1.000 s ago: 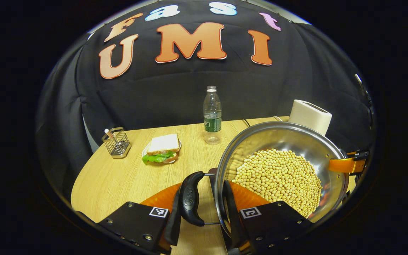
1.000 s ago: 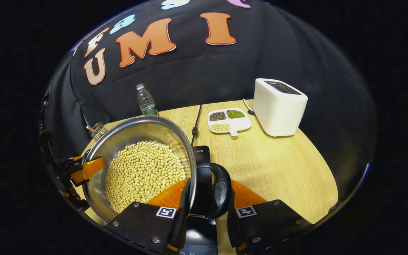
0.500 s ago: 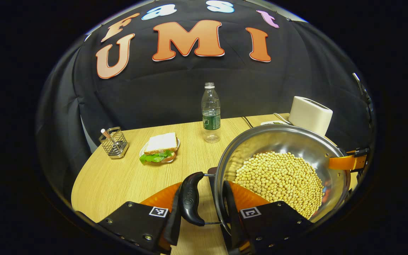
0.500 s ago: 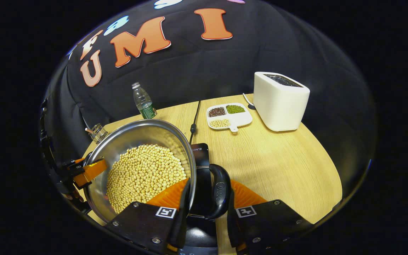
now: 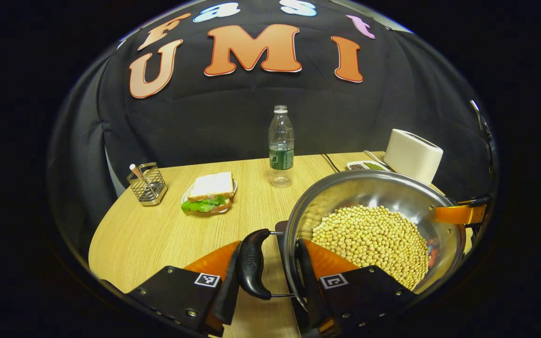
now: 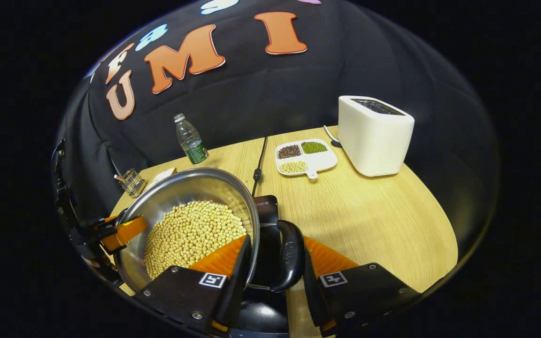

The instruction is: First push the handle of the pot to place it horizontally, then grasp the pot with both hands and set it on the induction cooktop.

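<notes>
Clamping the pot (image 5: 374,220) by its 2 black handles, left gripper (image 5: 268,272) and right gripper (image 6: 273,263).

The left gripper view sits low and very close behind the left claw (image 5: 268,274), looking across the pot (image 5: 374,188) toward the booth's back wall, with the bottle (image 5: 281,145) ahead. The right gripper view rides equally close behind the right claw (image 6: 270,267), at the pot's (image 6: 190,185) opposite side, facing the same wall but angled toward the toaster (image 6: 374,136). The 2 views share the pot, the bottle (image 6: 190,140), the toaster (image 5: 412,155) and the worktop (image 5: 158,230).
</notes>
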A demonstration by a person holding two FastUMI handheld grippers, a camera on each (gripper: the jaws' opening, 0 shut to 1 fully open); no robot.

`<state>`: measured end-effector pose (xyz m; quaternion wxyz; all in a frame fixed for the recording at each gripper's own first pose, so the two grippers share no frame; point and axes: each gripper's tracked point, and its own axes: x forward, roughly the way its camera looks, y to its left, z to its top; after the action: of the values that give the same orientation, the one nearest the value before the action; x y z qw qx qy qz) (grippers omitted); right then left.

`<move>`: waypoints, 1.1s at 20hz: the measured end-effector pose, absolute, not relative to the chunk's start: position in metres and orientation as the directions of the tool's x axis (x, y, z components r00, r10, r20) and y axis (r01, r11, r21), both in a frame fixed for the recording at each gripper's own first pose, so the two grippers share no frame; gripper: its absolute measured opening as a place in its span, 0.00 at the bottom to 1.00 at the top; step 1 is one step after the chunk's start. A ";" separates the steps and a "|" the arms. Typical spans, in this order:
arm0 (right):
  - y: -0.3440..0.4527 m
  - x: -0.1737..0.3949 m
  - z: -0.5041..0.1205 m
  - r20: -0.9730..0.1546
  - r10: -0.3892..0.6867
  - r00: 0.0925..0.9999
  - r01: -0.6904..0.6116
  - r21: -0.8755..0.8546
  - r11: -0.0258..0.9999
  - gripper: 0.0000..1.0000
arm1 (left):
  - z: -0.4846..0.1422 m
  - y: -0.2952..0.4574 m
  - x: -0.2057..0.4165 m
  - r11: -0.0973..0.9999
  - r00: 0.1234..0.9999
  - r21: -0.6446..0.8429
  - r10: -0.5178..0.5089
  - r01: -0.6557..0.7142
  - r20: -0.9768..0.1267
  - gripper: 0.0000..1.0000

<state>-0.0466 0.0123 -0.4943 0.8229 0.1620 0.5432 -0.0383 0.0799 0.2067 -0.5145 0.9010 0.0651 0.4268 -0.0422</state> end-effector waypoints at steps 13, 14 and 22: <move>-0.018 -0.008 -0.376 -0.745 -0.052 0.665 0.146 0.061 0.987 0.94 | -0.369 0.215 0.087 0.961 0.835 0.240 0.019 0.136 -0.550 0.79; -0.018 -0.004 -0.360 -0.722 -0.052 0.690 0.139 0.062 0.988 0.94 | -0.346 0.216 0.087 0.956 0.860 0.263 0.025 0.128 -0.509 0.79; -0.018 0.014 -0.213 -0.493 -0.029 0.870 0.071 0.066 0.995 0.93 | -0.157 0.225 0.069 0.979 0.973 0.201 0.035 0.012 -0.229 0.80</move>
<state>0.0137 -0.0178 -0.2129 0.9660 0.0413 0.2541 -0.0261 0.0695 0.2247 -0.1575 0.9880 0.1013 0.1165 0.0058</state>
